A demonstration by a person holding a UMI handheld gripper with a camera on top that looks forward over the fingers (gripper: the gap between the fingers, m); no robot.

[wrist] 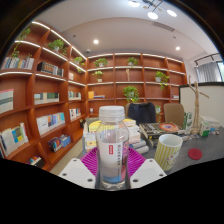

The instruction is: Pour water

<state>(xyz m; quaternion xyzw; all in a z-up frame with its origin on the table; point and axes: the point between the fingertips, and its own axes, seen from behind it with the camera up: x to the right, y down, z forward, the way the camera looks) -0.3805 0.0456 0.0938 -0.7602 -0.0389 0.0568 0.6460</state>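
Observation:
A clear plastic water bottle (112,148) with a white cap and a white label stands upright between my fingers, held above the table. My gripper (112,165) is shut on the bottle, with the magenta pads (90,160) pressing on its two sides. A pale green cup (167,151) with a patterned wall stands on the table just right of the bottle, beyond my right finger.
The table (185,165) carries books, boxes and small items behind the bottle. A red coaster (194,154) lies right of the cup. Wooden bookshelves (40,100) line the left wall and the back wall, with potted plants on them. A chair (174,113) stands at the back right.

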